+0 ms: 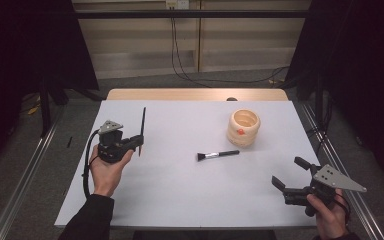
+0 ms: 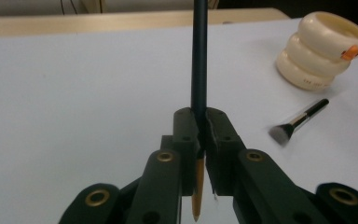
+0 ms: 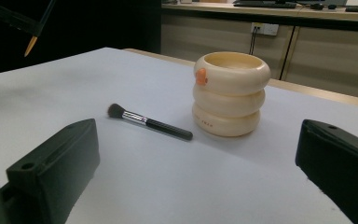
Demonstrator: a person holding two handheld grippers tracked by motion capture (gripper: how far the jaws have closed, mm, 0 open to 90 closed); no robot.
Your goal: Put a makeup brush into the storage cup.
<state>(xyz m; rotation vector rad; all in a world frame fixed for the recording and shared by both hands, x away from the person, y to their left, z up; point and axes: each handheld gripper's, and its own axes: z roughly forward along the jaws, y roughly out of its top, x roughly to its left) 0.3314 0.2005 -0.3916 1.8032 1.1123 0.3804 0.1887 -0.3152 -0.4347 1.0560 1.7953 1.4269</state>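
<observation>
The dark pencil (image 1: pixel 142 126) is pinched between the jaws of the left gripper (image 1: pixel 136 143), well left of the cream ringed holder (image 1: pixel 243 127), sharpened tip below the jaws. To seat it well, carry it upright over the holder's open mouth before lowering. The makeup brush (image 1: pixel 217 154) lies just beside the holder's front-left. The right gripper (image 1: pixel 289 176), jaws spread, hangs near the table edge (image 1: pixel 300 226); open white tabletop lies between.

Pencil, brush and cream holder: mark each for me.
pencil (image 2: pixel 198 56), left gripper view, on its dark shaft above the jaws.
brush (image 1: pixel 219 154), high view, mid-handle.
cream holder (image 3: pixel 229 95), right gripper view, on its middle ring.
</observation>
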